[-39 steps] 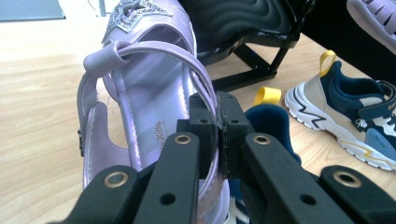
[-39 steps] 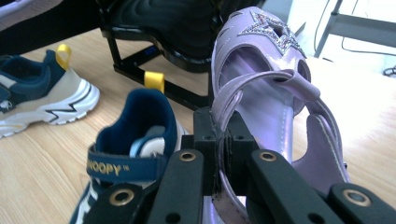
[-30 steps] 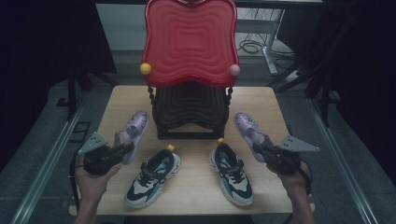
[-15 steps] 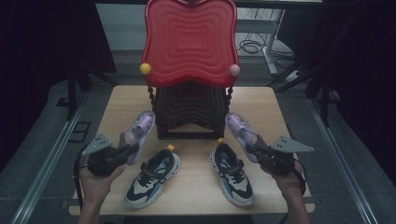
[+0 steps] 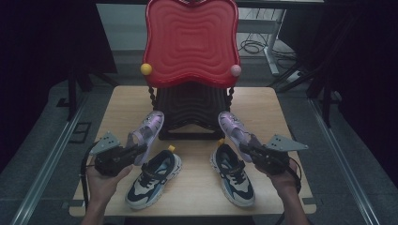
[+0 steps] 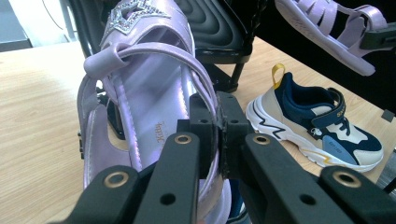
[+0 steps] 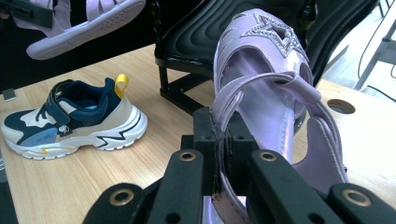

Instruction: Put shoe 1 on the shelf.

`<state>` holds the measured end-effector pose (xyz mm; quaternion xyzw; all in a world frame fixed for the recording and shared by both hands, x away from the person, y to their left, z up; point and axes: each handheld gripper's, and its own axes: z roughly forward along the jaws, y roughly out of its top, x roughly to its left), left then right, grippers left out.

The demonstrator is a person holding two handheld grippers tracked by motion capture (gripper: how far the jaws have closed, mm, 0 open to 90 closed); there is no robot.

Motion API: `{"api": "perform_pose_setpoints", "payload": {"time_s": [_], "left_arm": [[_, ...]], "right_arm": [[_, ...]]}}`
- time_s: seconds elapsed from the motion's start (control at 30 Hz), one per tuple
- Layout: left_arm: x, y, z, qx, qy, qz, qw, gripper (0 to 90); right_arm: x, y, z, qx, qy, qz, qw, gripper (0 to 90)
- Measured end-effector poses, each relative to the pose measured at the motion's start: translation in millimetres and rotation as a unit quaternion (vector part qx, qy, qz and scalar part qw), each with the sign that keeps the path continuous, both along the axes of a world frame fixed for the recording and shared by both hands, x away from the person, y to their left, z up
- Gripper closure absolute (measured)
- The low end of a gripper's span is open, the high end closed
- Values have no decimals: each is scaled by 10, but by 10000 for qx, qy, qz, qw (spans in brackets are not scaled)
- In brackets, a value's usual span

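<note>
Both grippers are clamped on purple sandals: left gripper (image 5: 133, 151) pinches the left sandal (image 5: 147, 132) by its strap, right gripper (image 5: 248, 149) the right sandal (image 5: 233, 127). Each sandal's long axis runs toes-first toward the black rack (image 5: 190, 110) at frame center. Looks like they're lifted off the table (image 5: 272, 105), hard to be sure.

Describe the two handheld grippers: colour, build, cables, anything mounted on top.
Both are matte black. The left gripper and the right gripper each carry a grey three-cornered plate on top, and a black cable trails from each body. In the gripper views, each has two flat black jaws with round brass-rimmed holes and blocky tips. Forearms are bare, no sleeves or gloves visible.
</note>
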<state>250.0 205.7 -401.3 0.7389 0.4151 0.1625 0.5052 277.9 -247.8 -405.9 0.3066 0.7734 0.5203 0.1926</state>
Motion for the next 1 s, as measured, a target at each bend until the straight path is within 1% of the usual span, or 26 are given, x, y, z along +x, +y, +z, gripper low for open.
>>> {"api": "perform_pose_setpoints", "payload": {"time_s": [0.13,0.27,0.3,0.5,0.63,1.0], "left_arm": [[40,-66,4,50,10,-67,10000,870],[73,-125,19,66,-26,-121,9999,870],[85,-136,22,66,-48,-133,9999,870],[146,-203,20,75,-85,-153,9998,870],[164,-230,9,42,-96,-138,9998,871],[279,-344,24,44,-122,-235,9996,871]], "right_arm": [[33,70,-3,23,8,60,10000,864],[62,139,-6,110,-23,41,9999,864],[73,153,-6,103,-49,48,9999,864],[119,261,-12,81,-31,104,9999,864],[145,334,-24,75,-32,134,9999,863],[225,435,-50,198,-23,39,9998,863]]}}
